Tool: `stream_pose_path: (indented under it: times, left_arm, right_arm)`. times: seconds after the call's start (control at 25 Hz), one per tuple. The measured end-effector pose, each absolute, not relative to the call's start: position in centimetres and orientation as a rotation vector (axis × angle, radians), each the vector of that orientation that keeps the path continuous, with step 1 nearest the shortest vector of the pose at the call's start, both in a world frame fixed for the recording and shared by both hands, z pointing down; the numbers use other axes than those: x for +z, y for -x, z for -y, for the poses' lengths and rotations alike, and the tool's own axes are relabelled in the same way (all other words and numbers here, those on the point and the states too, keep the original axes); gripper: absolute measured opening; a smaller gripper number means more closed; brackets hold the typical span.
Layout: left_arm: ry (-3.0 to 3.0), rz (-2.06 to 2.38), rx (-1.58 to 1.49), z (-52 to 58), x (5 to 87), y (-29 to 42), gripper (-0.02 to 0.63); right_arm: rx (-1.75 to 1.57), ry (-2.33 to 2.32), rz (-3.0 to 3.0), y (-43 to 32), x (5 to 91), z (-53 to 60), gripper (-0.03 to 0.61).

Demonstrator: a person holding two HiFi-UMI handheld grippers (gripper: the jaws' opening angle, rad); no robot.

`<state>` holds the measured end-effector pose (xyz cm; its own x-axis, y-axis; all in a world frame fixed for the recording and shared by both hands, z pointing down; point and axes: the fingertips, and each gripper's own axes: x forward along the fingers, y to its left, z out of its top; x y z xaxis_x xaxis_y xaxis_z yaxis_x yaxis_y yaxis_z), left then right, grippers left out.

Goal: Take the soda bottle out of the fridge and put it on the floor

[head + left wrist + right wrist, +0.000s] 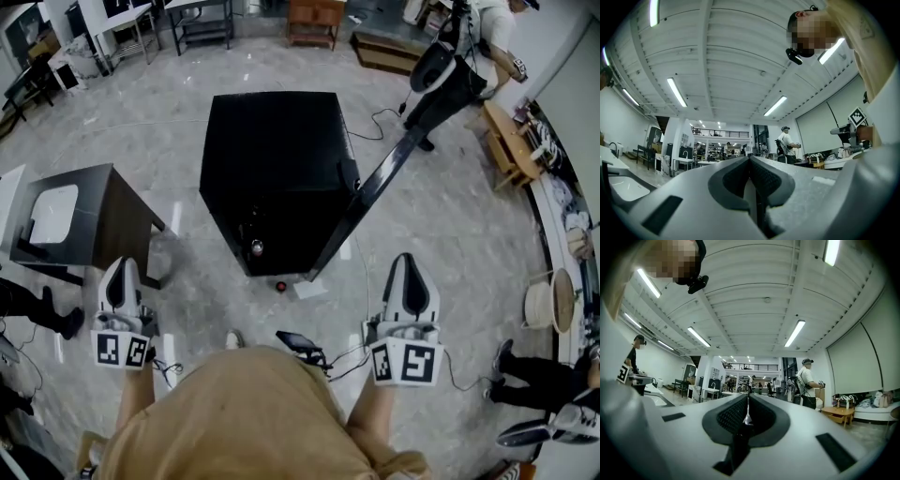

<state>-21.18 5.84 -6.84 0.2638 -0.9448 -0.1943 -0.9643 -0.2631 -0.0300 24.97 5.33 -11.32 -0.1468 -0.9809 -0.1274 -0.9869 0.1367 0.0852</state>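
A black fridge [272, 150] stands on the floor ahead in the head view, its door [375, 183] swung open to the right. Low inside its dark opening a small bottle [256, 247] with a pale cap shows. My left gripper [120, 267] is held low at the left and my right gripper [406, 260] at the right, both well short of the fridge and apart from it. In the left gripper view the left gripper [750, 160] has its jaws together with nothing between them. The right gripper [748, 398] is likewise shut and empty. Both gripper views look across the room and up at the ceiling.
A small red object [280, 286] and a white sheet [309, 289] lie on the floor before the fridge. A dark side table [94, 220] with a white tray stands at the left. A person [469, 56] stands back right, near wooden furniture [506, 141]. Cables trail on the floor.
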Motion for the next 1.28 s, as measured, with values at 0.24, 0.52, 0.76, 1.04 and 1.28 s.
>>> stream_pose_path:
  times: [0.24, 0.52, 0.76, 1.04, 1.28]
  left_arm:
    - [2.426, -1.755, 0.19, -4.9, -6.5, 20.0, 0.002]
    - [2.451, -1.714, 0.197, -4.6, -6.5, 18.9, 0.002]
    - [2.463, -1.707, 0.187, -4.4, -6.0, 19.1, 0.002]
    - [2.479, -1.71, 0.189, -3.9, -5.2, 19.3, 0.002]
    - [2.471, -1.721, 0.192, -4.0, -5.6, 20.0, 0.002]
  right_arm:
    - [0.179, 1.987, -2.39, -22.8, -10.6, -5.3, 0.005]
    - [0.198, 1.945, -2.452, -20.8, -11.2, -5.0, 0.005]
    - [0.196, 1.943, -2.468, -20.0, -10.9, -4.8, 0.005]
    - [0.174, 1.926, -2.489, -19.0, -10.0, -4.3, 0.005]
    - [0.175, 1.924, -2.503, -18.2, -10.4, -4.5, 0.005]
